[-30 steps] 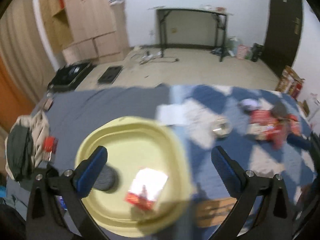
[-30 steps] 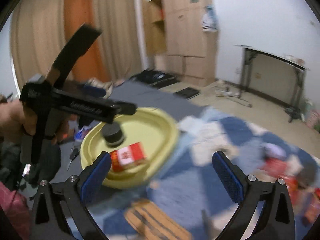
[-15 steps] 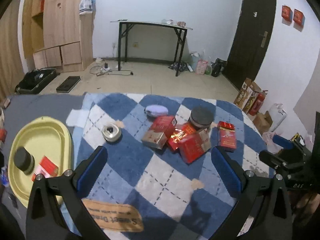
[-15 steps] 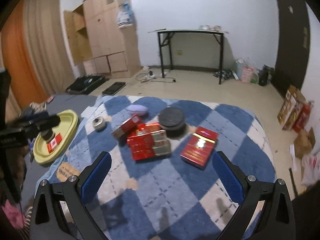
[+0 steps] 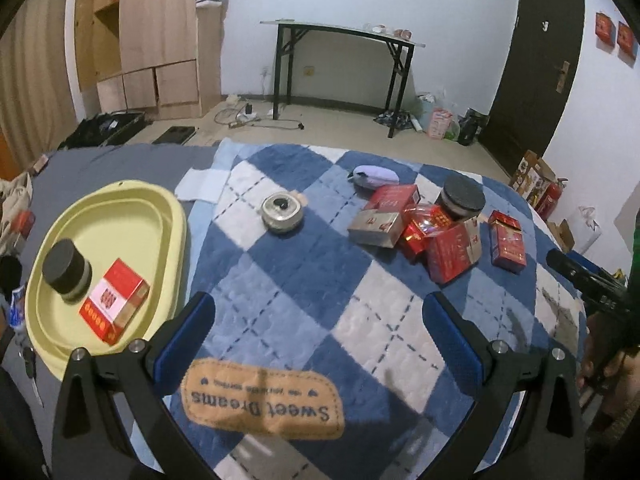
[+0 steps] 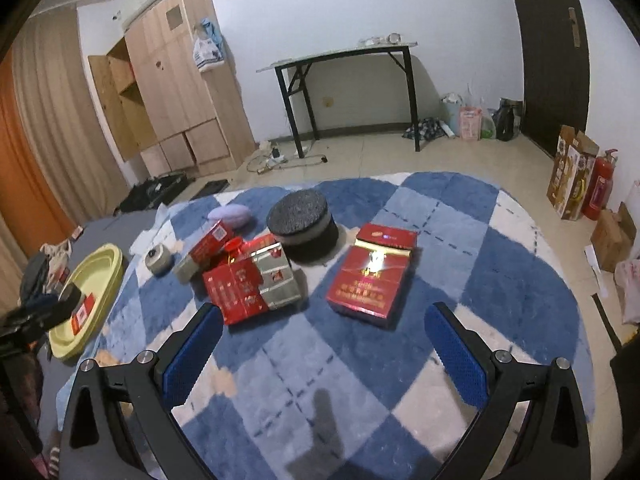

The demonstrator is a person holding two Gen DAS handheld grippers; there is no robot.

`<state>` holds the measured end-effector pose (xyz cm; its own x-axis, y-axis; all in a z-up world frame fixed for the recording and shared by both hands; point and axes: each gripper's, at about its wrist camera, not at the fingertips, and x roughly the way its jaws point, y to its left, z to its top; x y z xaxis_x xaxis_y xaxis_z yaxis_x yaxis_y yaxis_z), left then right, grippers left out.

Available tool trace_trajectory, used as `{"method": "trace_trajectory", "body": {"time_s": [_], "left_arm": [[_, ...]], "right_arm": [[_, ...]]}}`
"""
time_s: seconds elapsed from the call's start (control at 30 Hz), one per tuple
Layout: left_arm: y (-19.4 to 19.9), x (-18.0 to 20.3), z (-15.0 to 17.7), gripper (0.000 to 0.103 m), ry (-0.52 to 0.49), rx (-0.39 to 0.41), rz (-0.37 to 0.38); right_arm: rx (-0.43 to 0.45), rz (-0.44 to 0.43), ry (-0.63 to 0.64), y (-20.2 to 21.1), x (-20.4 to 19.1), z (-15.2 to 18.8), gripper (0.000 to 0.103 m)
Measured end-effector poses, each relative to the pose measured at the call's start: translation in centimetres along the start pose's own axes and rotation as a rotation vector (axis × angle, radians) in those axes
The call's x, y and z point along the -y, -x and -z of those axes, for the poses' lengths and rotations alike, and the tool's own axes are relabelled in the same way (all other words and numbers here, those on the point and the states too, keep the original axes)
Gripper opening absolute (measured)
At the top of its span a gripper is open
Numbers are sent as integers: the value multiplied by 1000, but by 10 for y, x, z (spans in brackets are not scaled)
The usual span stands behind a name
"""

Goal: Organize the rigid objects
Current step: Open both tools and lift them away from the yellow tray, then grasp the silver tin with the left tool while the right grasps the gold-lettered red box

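Observation:
A yellow tray [image 5: 132, 204] at the left holds a black-lidded jar [image 5: 66, 268] and a red box [image 5: 114, 300]. On the blue checked blanket [image 5: 304, 280] lie a round metal tin [image 5: 281, 210], a lilac pouch [image 5: 376, 176], a heap of red boxes [image 5: 424, 232], a black-lidded jar [image 5: 464, 198] and a lone red box [image 5: 507, 246]. My left gripper [image 5: 320, 344] is open and empty above the blanket's near edge. My right gripper [image 6: 324, 352] is open and empty, just short of a flat red box [image 6: 372, 272] and the heap [image 6: 248, 276].
A tan "Sweet Dreams" label [image 5: 260, 400] sits on the blanket's near edge. Clothes [image 6: 44, 268] lie beyond the tray [image 6: 96, 276]. Beyond the bed are a wooden wardrobe [image 6: 180, 96], a black-legged table [image 6: 348, 92], a dark door [image 6: 552, 48] and boxes [image 6: 572, 172].
Both grippers have swung right, away from the tray, and now face the heap of boxes. Both stayed open and empty.

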<state>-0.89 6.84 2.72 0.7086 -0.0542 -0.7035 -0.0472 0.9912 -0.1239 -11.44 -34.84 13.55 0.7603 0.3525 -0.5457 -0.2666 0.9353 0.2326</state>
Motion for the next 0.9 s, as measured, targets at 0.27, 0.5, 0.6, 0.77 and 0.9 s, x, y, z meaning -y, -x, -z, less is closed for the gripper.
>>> {"method": "trace_trajectory", "body": {"time_s": [0.27, 0.5, 0.6, 0.77, 0.9], "left_arm": [[-3, 3, -2, 103, -2, -9, 23], [0, 2, -4, 103, 5, 4, 18], [0, 0, -3, 103, 10, -4, 10], [-1, -9, -3, 103, 50, -15, 9], [-4, -18, -5, 103, 118, -24, 7]], "right_arm": [[-6, 39, 39, -27, 9, 24, 103], [-51, 55, -26, -29, 27, 23, 103], [-54, 63, -29, -30, 30, 20, 103], [-47, 61, -1, -29, 27, 20, 103], [-51, 56, 6, -30, 26, 21, 103]]}}
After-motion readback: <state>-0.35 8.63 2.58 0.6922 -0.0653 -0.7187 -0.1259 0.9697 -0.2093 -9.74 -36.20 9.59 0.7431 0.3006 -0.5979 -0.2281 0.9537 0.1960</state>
